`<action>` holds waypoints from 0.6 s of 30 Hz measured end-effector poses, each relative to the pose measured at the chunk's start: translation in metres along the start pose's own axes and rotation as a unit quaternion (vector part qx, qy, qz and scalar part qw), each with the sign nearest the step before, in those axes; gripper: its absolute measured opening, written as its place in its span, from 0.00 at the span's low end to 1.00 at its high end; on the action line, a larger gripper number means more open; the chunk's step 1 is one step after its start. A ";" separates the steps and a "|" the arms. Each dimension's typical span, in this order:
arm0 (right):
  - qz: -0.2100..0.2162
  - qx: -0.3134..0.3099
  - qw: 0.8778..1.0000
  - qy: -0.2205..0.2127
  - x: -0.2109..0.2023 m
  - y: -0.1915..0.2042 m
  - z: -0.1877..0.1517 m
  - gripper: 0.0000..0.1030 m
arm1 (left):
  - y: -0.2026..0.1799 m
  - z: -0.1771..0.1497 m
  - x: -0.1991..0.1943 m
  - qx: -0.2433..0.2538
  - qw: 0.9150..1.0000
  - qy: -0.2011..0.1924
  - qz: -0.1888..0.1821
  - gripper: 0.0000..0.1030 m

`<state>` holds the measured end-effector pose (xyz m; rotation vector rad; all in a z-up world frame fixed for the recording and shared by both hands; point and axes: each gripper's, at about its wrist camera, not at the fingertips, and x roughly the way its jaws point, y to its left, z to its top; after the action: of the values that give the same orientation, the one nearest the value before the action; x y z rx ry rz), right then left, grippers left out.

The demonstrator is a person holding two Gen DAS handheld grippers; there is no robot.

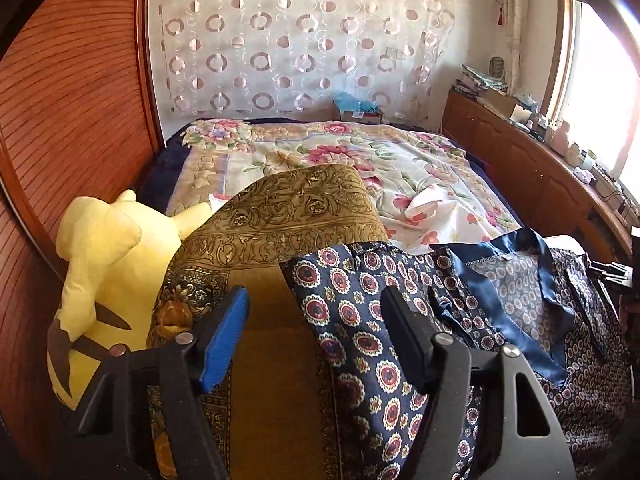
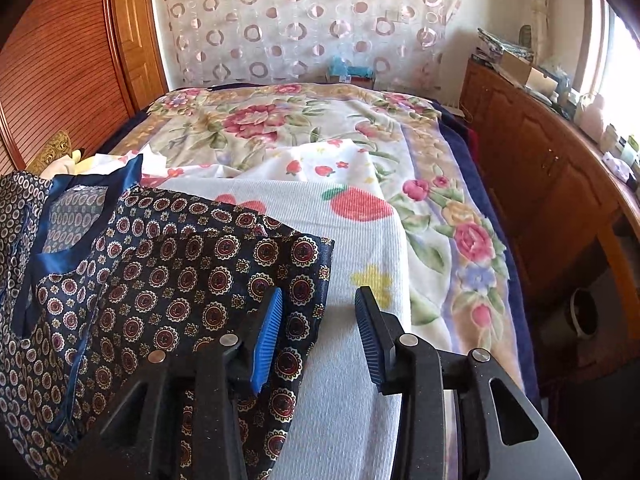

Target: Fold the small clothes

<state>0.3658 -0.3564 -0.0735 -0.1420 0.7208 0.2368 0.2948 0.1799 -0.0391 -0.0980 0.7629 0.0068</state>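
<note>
Both grippers' fingers [image 1: 232, 336] [image 2: 268, 340] spread over the patterned garment [image 2: 160, 280], its lower edge apparently cut off.

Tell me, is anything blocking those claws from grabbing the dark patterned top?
Nothing visible is. Both the left claw and right claw are open right over the patterned top, which lies uncovered on the bed.

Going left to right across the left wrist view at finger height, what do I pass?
Yellow plush toy → gold patterned cloth → left gripper, open → navy medallion-print garment with its blue satin trim.
</note>
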 end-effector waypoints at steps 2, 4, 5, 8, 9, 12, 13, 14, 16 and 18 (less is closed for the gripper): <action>-0.001 0.000 1.000 0.000 0.000 -0.001 0.000 0.42 | 0.002 0.000 0.004 -0.013 1.000 0.007 -0.019 0.55; 0.003 0.003 1.000 0.000 0.000 -0.002 0.000 0.43 | 0.000 0.000 0.007 -0.018 0.999 0.013 -0.037 0.47; 0.004 0.002 1.000 0.000 0.000 -0.002 0.000 0.43 | -0.001 0.000 0.007 -0.016 0.999 0.015 -0.038 0.39; -0.001 -0.003 1.000 0.000 0.000 0.000 0.001 0.44 | -0.011 -0.003 0.005 0.004 1.000 0.011 -0.019 0.13; -0.001 -0.004 1.000 0.000 0.000 0.000 0.001 0.44 | -0.014 -0.004 0.004 0.011 1.000 0.009 -0.015 0.10; 0.006 -0.008 1.000 0.000 0.000 0.003 0.001 0.37 | -0.026 -0.006 -0.006 0.027 1.000 -0.001 -0.013 0.04; 0.012 -0.012 1.000 0.000 -0.001 0.003 0.001 0.27 | -0.028 -0.006 -0.010 0.031 0.999 -0.007 -0.014 0.04; 0.018 -0.018 1.000 0.000 -0.001 0.006 0.001 0.16 | -0.032 -0.007 -0.016 0.034 0.999 -0.012 -0.016 0.03; 0.026 -0.030 0.999 0.003 -0.003 0.013 0.001 0.06 | -0.041 -0.008 -0.027 0.039 0.999 -0.025 -0.022 0.03; 0.002 -0.036 0.999 -0.016 -0.010 0.019 0.000 0.02 | -0.050 -0.011 -0.040 0.044 0.998 -0.036 -0.029 0.03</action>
<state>0.3541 -0.3399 -0.0676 -0.2043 0.6819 0.2674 0.2601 0.1301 -0.0152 -0.0367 0.6871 -0.0782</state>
